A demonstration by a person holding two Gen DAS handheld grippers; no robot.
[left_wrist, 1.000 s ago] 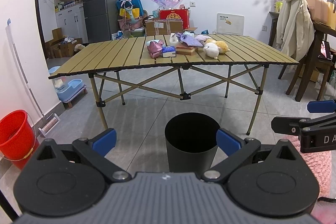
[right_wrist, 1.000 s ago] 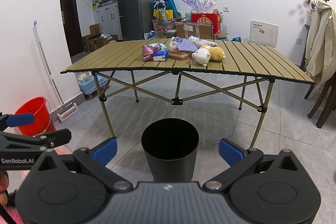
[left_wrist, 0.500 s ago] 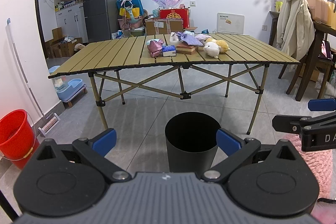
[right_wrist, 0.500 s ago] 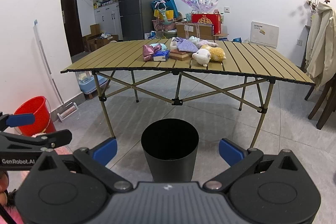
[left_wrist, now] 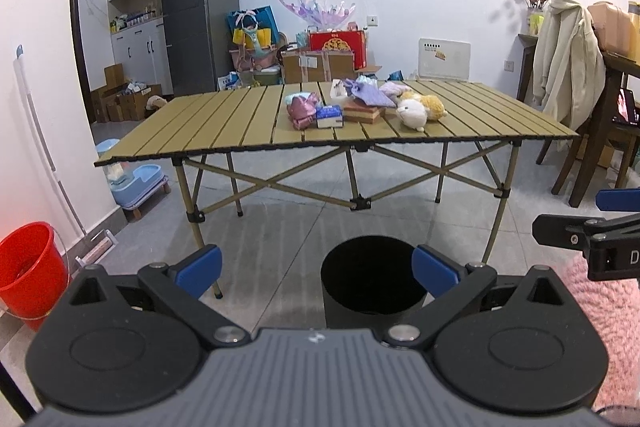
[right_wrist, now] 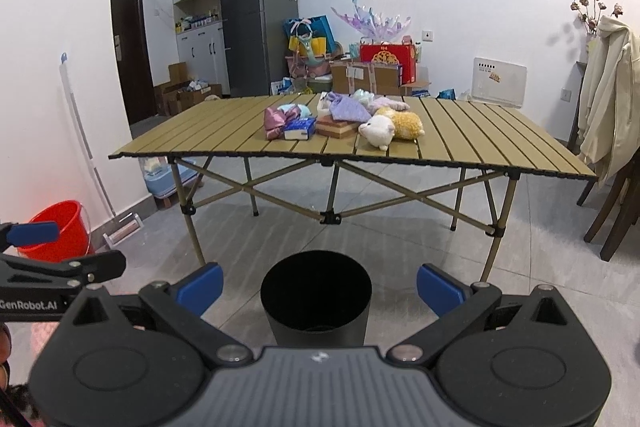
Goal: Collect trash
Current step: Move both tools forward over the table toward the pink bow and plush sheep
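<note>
Trash for this job would be among the small clutter on the slatted folding worktop (left_wrist: 224, 123), which fills the middle of both of your wrist views and stands on the grey tiled floor (left_wrist: 280, 227). You cannot tell from here which of those pieces is actual rubbish. Behind the worktop, a tall dark fridge (left_wrist: 196, 7) stands against the wall. Nearer to you, a black bin (left_wrist: 370, 287) sits on the floor just in front of the worktop's near edge, its mouth open and dark. A red bucket (left_wrist: 28, 271) stands by the left wall.

On the worktop, near its centre, you see a white plush toy (right_wrist: 378, 129) lying against a yellow plush toy (right_wrist: 408, 125). Just left of them is a flat brown box (right_wrist: 336, 127), with a lilac cloth (right_wrist: 350, 109) draped over its far side. Further left lies a pink satin pouch (right_wrist: 276, 119), touching a small blue tissue pack (right_wrist: 300, 129).

Your left gripper (left_wrist: 316, 267) has its blue-padded fingers spread wide and holds nothing. Your right gripper (right_wrist: 318, 285) is spread just as wide and equally empty, the bin framed between its fingers.
</note>
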